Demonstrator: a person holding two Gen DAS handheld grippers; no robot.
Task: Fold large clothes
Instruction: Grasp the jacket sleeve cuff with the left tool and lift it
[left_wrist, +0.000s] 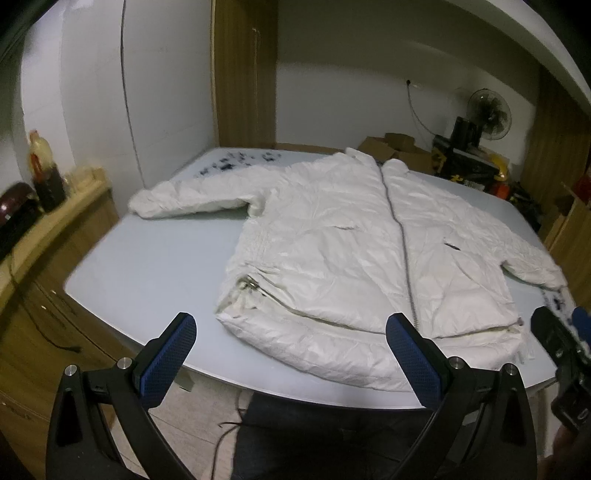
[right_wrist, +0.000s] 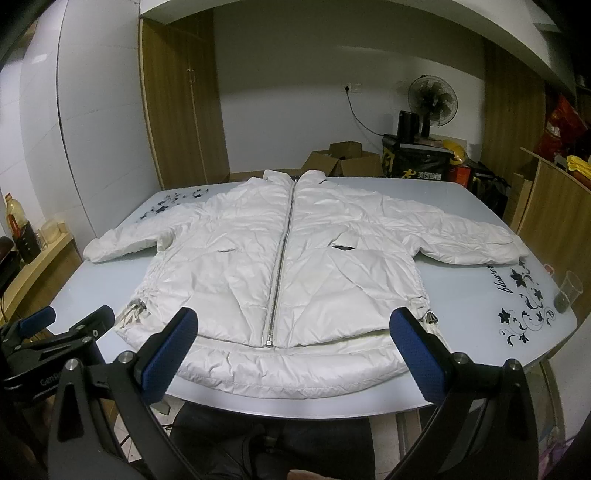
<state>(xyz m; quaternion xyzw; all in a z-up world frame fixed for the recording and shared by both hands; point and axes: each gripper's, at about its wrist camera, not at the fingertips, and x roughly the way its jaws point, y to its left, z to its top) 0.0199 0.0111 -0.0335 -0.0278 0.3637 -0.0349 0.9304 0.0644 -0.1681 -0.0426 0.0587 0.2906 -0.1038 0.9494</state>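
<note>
A white puffer jacket (left_wrist: 332, 236) lies flat on the pale blue glass table (left_wrist: 147, 266), front up, zipped, collar at the far side and both sleeves spread outward. It also shows in the right wrist view (right_wrist: 288, 258) on the table (right_wrist: 480, 354). My left gripper (left_wrist: 291, 354) is open and empty, held just off the near table edge in front of the jacket's left hem. My right gripper (right_wrist: 293, 350) is open and empty, held off the near edge in front of the middle of the hem. Each gripper shows at the edge of the other's view.
A clear plastic cup (right_wrist: 569, 291) stands at the table's right edge. A wooden side counter (left_wrist: 44, 236) with bottles is on the left. Cardboard boxes (right_wrist: 343, 158), a black bag and a fan (right_wrist: 432, 98) stand behind the table. My legs are under the near edge.
</note>
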